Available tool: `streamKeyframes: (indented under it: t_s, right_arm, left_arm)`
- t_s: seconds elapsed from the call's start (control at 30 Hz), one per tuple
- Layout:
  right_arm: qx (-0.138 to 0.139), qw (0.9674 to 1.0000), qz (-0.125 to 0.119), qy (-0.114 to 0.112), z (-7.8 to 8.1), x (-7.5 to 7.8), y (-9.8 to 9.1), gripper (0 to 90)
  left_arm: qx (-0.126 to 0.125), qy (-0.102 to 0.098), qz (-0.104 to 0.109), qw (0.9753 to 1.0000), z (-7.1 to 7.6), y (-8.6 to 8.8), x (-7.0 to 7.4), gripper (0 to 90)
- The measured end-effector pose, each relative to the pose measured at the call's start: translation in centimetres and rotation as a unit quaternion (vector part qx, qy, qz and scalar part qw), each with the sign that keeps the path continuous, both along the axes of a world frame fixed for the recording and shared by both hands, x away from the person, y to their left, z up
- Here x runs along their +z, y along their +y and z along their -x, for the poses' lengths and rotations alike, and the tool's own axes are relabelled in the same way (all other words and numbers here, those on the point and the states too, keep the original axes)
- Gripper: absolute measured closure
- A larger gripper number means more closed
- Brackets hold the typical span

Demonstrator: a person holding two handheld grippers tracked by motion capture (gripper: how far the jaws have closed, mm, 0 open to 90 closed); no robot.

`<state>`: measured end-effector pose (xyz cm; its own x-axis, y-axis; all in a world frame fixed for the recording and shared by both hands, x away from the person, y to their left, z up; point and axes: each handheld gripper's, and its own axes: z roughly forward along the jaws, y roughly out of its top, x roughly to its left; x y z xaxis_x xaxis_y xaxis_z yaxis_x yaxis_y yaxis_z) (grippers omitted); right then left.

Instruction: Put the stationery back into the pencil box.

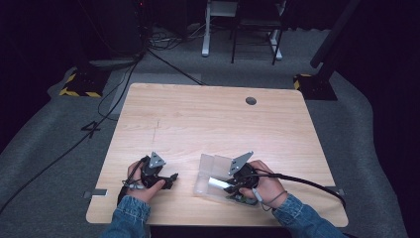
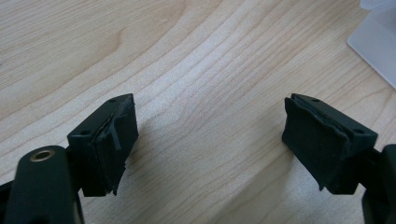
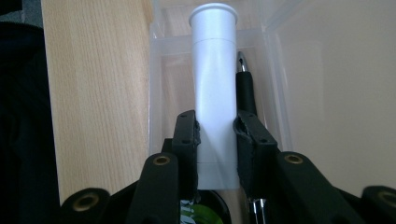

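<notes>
A white cylindrical tube (image 3: 214, 79) lies lengthwise over an open clear plastic box (image 3: 157, 93), and my right gripper (image 3: 215, 123) is shut on its lower part. A black pen (image 3: 244, 88) lies in the box just beside the tube. In the high view the right gripper (image 1: 230, 187) holds the tube (image 1: 217, 183) over the box (image 1: 210, 171) at the table's front. My left gripper (image 1: 170, 179) rests on the wood to the box's left. Its jaws stand wide open (image 2: 210, 133) over bare tabletop with nothing between them.
The wooden table (image 1: 208, 119) has a round cable hole (image 1: 251, 100) at the back right. The box's clear lid (image 1: 218, 162) stands open behind it. A corner of the box (image 2: 378, 42) lies ahead and to the right of the left gripper. Something green (image 3: 201, 214) sits under the right jaws.
</notes>
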<state>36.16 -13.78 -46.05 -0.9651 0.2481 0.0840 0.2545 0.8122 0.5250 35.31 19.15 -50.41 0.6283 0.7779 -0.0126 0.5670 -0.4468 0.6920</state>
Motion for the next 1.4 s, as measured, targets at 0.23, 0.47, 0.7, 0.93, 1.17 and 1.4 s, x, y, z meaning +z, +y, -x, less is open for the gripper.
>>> streamKeyframes:
  t_s: [0.23, 0.47, 0.7, 0.93, 1.17, 1.4]
  right_arm:
    - [0.002, 1.0000, 0.008, 0.001, 0.0, 0.2, -0.2, 71.1]
    - [-0.001, 1.0000, 0.008, 0.001, -0.1, -0.4, 0.1, 71.2]
    - [-0.009, 0.9999, 0.005, -0.001, -0.1, -0.6, 0.2, 71.1]
    - [-0.013, 0.9999, 0.002, -0.009, 0.1, -0.7, 0.3, 70.4]
    - [-0.016, 0.9998, -0.001, -0.007, 0.2, -0.6, 0.2, 65.3]
    - [-0.019, 0.9997, -0.007, -0.010, 0.2, 0.2, -0.2, 70.1]
  left_arm:
    - [0.000, 0.000, 0.000, 1.0000, 0.0, 0.0, 0.0, 18.1]
    - [0.000, 0.000, 0.000, 1.0000, 0.0, 0.0, 0.0, 18.1]
    - [0.000, 0.000, 0.000, 1.0000, 0.0, 0.0, 0.0, 18.1]
    - [0.000, 0.000, 0.000, 1.0000, 0.0, 0.0, 0.0, 18.1]
    - [0.000, 0.000, 0.000, 1.0000, 0.0, 0.0, 0.0, 18.1]
    - [0.000, 0.000, 0.000, 1.0000, 0.0, 0.0, 0.0, 18.1]
